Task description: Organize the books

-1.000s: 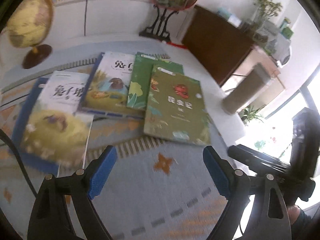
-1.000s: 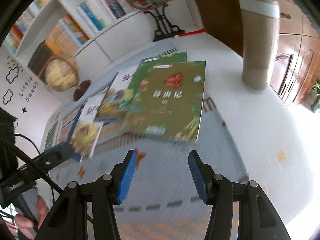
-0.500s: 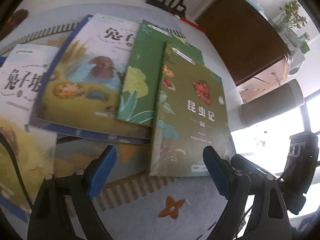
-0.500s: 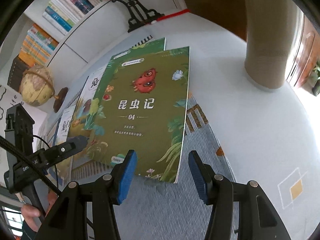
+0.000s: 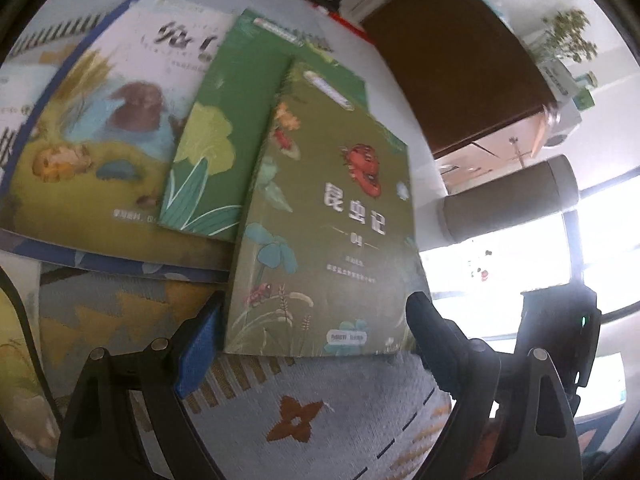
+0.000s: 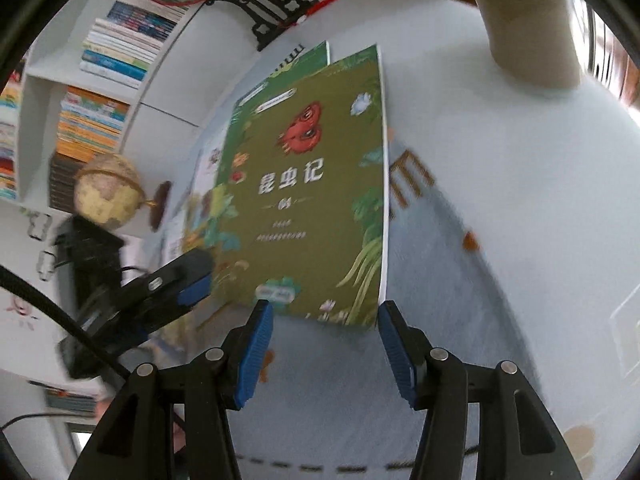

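Observation:
An olive-green book with a red beetle on its cover (image 5: 332, 216) (image 6: 312, 184) lies flat on top of an overlapping row of books. It covers part of a brighter green book (image 5: 224, 120), which in turn lies over a white and blue rabbit book (image 5: 112, 112). My left gripper (image 5: 312, 328) is open, its fingertips on either side of the olive book's near edge, with no grip showing. My right gripper (image 6: 326, 324) is open at the same book's near right corner. The left gripper's blue-padded finger (image 6: 192, 288) shows at that book's near left corner.
The books rest on a patterned grey-blue mat (image 5: 320, 412) over a white tabletop (image 6: 500, 160). A tan cylindrical flask (image 5: 508, 204) (image 6: 528, 20) stands right of the books. At the back are a globe (image 6: 108, 192), a bookshelf (image 6: 100, 80), a black plate stand (image 6: 264, 12) and a brown cabinet (image 5: 452, 60).
Both grippers have come down and forward toward the olive-green book, which now fills much more of each view. Their jaw widths look unchanged.

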